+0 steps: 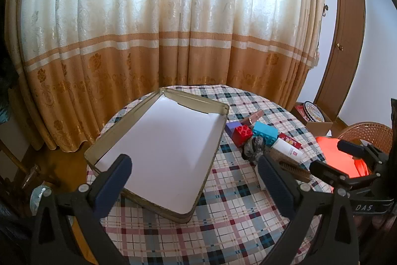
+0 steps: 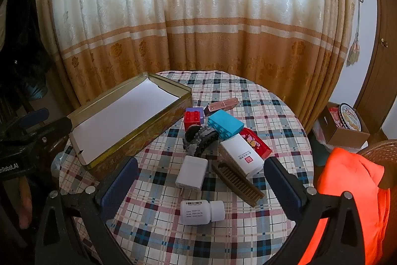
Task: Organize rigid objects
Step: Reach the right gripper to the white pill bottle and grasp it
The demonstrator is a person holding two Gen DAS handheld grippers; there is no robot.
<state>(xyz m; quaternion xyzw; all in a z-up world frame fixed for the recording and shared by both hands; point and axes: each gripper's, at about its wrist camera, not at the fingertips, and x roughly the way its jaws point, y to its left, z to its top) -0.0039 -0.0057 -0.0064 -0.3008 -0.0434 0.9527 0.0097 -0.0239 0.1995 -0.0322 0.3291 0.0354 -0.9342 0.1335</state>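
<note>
Both grippers, the left gripper and the right gripper, hover with fingers wide apart, gripping nothing. The empty tin lies between the left fingers, ready for filling; the bottle and charger lie between the right ones, probably first picks.

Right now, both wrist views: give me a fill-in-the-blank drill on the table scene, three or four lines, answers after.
1. The open metal tin holds ____ objects so far.
2. The white bottle lies on its ____.
3. The turquoise brick sits next to a smaller ____ brick.
4. Both the left gripper and the right gripper have their jaws ____.

Answers: no; side; red; open
</note>
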